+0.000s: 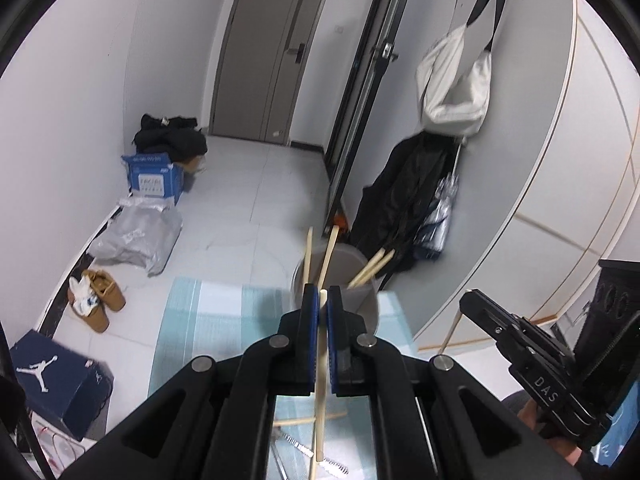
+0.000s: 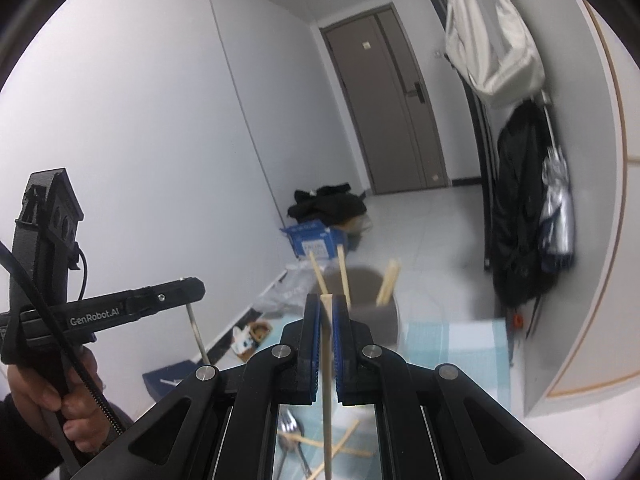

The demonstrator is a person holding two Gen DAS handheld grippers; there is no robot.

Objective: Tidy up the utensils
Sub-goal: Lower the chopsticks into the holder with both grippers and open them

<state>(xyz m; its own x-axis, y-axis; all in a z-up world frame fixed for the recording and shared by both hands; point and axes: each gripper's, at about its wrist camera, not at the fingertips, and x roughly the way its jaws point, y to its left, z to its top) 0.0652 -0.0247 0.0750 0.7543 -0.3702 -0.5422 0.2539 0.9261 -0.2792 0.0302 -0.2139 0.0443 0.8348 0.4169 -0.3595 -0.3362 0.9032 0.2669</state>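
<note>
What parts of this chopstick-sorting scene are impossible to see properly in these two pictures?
- Left wrist view: the left gripper body hides most of the utensils lying on the mat.
- Right wrist view: the grey holder cup is blurred, and its inside is hidden by its rim.
- Right wrist view: the fork is cut off by the right gripper frame.
- Both views: the held chopsticks' lower ends run off the bottom edge.
</note>
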